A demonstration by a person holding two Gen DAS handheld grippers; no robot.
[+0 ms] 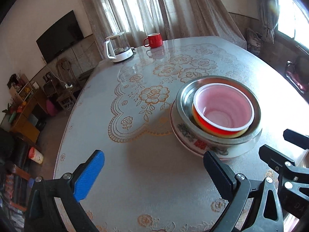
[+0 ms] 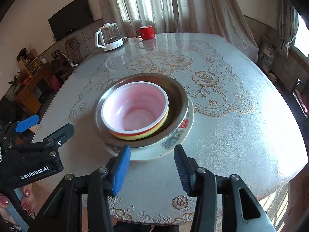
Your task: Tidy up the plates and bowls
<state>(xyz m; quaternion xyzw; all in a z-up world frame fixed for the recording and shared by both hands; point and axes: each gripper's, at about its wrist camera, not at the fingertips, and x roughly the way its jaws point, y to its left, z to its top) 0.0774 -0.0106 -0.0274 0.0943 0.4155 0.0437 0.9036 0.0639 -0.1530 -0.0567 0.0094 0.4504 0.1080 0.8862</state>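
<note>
On the lace-patterned table (image 1: 135, 164) (image 2: 241, 135) stands one stack. At its base is a flowered white plate (image 1: 185, 133) (image 2: 173, 139), in it a metal bowl (image 1: 184, 100) (image 2: 179, 98), and inside that a red and yellow bowl (image 1: 222, 110) (image 2: 135, 110) with a pink-white inside. My left gripper (image 1: 154, 172) (image 2: 44, 129) is open over bare tablecloth, left of the stack, holding nothing. My right gripper (image 2: 152, 166) (image 1: 283, 147) is open just short of the plate's near rim, not touching it.
A glass kettle (image 1: 117, 48) (image 2: 110, 36) and a red mug (image 1: 154, 39) (image 2: 145, 32) stand at the far end of the table. A person's hand (image 2: 25, 203) holds the left gripper's handle. Beyond the table's left edge are shelves and floor clutter.
</note>
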